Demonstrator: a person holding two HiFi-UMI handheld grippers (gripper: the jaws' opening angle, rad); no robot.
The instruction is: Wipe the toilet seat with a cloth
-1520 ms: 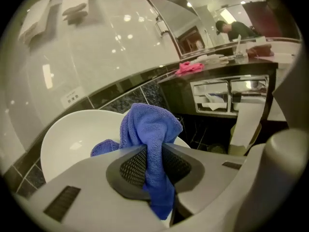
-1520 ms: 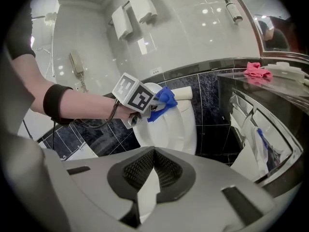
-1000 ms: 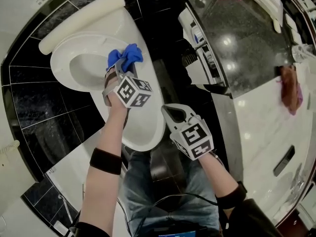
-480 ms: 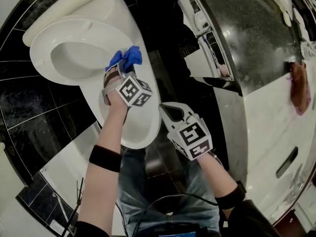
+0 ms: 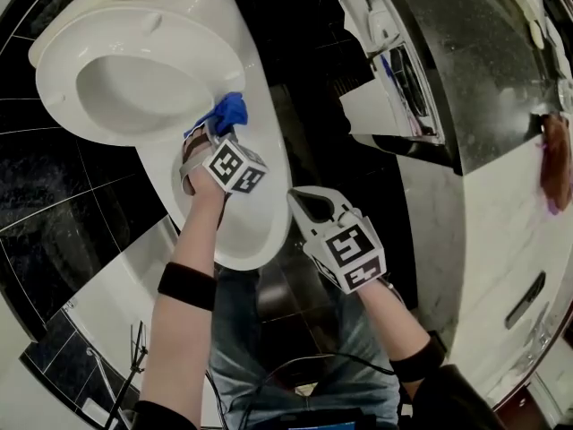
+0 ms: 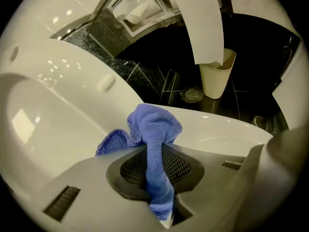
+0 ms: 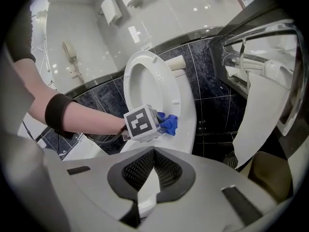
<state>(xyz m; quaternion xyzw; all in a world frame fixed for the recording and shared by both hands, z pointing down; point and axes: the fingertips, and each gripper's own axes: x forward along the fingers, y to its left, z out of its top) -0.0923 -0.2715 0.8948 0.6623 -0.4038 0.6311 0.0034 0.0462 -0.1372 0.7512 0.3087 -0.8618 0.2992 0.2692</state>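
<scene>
Left gripper (image 5: 209,133) shows in the head view reaching out at the end of a bare forearm, its jaws closed tight on a blue cloth (image 5: 227,111). The bunched cloth sits against the near right edge of the toilet seat (image 5: 63,34); it looks to be touching the rim, though the marker cube hides part of the join. The right gripper (image 5: 312,207) hangs lower and nearer the person, well apart from the seat, over the dark floor beside the white toilet body (image 5: 255,222). A dark counter (image 5: 466,52) runs along the right.

Seen from the left gripper view, the left gripper (image 6: 155,175) pinches a strip of the cloth (image 6: 154,124) between its pads, with the loose tuft standing up over the seat's white rim (image 6: 58,66). Beyond are a cream bin (image 6: 217,76) and a round floor drain (image 6: 193,94).

Seen from the right gripper view, the right gripper (image 7: 150,178) has its jaws drawn together with nothing between them. Ahead, the left gripper (image 7: 157,123) holds the cloth (image 7: 169,123) at the lower edge of the seat ring (image 7: 129,86). A wall phone (image 7: 71,57) hangs on the pale wall.
</scene>
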